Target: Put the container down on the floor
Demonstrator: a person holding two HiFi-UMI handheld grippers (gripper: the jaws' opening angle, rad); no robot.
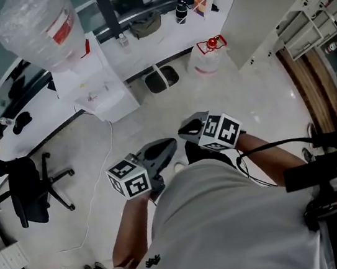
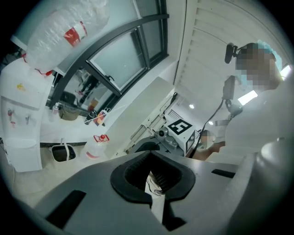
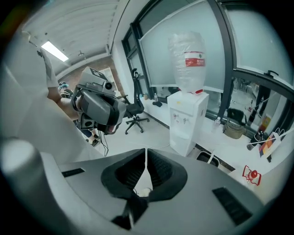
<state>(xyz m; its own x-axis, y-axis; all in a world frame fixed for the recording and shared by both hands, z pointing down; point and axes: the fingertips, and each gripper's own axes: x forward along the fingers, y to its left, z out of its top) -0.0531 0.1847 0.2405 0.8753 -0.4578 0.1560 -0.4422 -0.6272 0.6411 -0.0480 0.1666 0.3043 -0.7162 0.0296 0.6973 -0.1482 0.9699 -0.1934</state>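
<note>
The container [image 1: 207,59] is a clear plastic jug with a red handle and cap. It stands on the pale floor beside the white counter, well ahead of me; it also shows as the container [image 2: 94,148] and the container [image 3: 251,176] in the two gripper views. My left gripper [image 1: 169,144] and right gripper [image 1: 186,126] hang close together in front of my chest, far from the jug. In its own view the left gripper [image 2: 150,169] has its jaws shut with nothing between them. The right gripper [image 3: 146,160] is shut and empty too.
A white water dispenser [image 1: 96,88] with a big inverted bottle [image 1: 39,28] stands at the left. A black office chair [image 1: 29,189] is further left, and a small bin [image 1: 161,78] sits under the counter. Shelving [image 1: 313,9] lines the right wall. A white cable [image 1: 94,185] trails over the floor.
</note>
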